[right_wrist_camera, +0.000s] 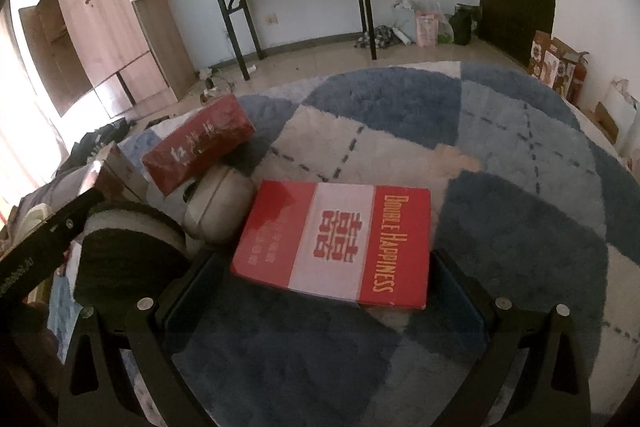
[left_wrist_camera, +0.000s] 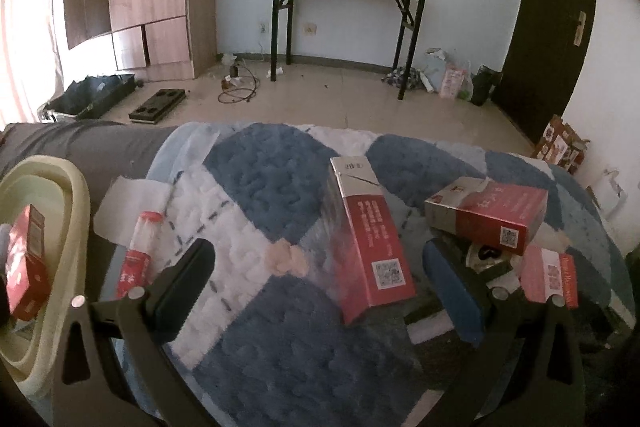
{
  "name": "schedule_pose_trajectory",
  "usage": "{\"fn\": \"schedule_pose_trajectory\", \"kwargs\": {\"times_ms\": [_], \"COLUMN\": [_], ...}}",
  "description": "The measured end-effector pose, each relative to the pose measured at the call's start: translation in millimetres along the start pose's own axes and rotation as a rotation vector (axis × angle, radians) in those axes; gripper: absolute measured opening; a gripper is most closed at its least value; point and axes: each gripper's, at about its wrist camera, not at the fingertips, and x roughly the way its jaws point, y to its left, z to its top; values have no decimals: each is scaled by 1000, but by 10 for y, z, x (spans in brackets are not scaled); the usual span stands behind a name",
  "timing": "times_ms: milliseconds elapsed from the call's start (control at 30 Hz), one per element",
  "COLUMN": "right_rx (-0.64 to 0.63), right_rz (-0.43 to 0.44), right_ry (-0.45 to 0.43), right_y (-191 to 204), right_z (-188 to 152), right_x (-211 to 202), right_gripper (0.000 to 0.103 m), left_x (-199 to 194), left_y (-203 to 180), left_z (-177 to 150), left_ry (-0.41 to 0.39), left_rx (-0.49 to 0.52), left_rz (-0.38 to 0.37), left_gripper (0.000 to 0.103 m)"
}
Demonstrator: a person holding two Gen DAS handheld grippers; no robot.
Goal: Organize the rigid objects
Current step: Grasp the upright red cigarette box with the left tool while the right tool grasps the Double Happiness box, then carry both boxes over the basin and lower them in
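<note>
Two claw fingers flanking red box

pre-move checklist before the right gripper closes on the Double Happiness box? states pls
1. Right gripper open: ok, jaws spread wide.
2. Double Happiness box between the fingers: ok, its near edge lies in the gap, flat on the blanket.
3. Box clear of neighbours: not ok, the cream round object sits against its left corner.
4. Left gripper out of the way: ok, open and empty, facing the upright red box.
5. Drop-off free: cannot tell, the cream basket already holds a red box; the remaining room is not visible.
6. Fingers deep enough for a firm grip: cannot tell.
</note>
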Motion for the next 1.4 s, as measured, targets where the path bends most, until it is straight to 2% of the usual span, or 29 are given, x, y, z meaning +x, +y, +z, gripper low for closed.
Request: {"fn": "schedule_pose_trajectory", "kwargs": {"times_ms": [300, 333, 367, 400, 433, 467, 633, 733, 833, 933, 1033, 1167, 1300, 1400], "right_rx": [-47, -50, -53, -55, -58, -61, -72, -46, -52, -31, -11, -26, -31, 8], "right_rz": [-81, -87, -93, -94, -96, -97, -57, 5, -49, -59, -83, -106, -97, -62], "right_ry": [4, 3, 2, 1, 1, -1, 0, -5, -37, -48, -23, -18, -35, -50], "right_y": [85, 93, 100, 104, 107, 104, 40, -95, -216, -340, -457, -417, -326, -462], "right_z": [-25, -27, -32, -38, -44, -44, -43, -4, 42, 47, -6, -49, -16, 19], "right_x": [80, 76, 68, 59, 50, 44, 10, -89, -245, -317, -261, -251, -303, -345], "right_gripper": [103, 103, 103, 102, 99, 96, 95, 94, 94, 94, 94, 94, 94, 94], "left_x": [26, 31, 33, 50, 66, 83, 41, -36, -67, -40, 10, 0, -93, -274], "left_y": [71, 81, 86, 74, 60, 42, -46, -43, -3, 54, 60, 1, -1, 14], "left_z": [2, 3, 7, 8, 2, -9, -49, -3, 34, 41, 18, 6, 42, 115], "left_ry": [1, 6, 12, 31, 48, 59, 59, 34, 29, 36, 55, 46, 19, -24], "left_rx": [-5, -5, 0, 13, 27, 41, 116, 142, 159, 161, 169, 194, 191, 210], "left_rz": [25, 17, 7, -10, -20, -35, -61, -54, -56, -52, -60, -65, -96, -130], "left_gripper": [103, 97, 79, 67, 44, 34, 30, 23, 24, 24, 23, 23, 23, 23]}}
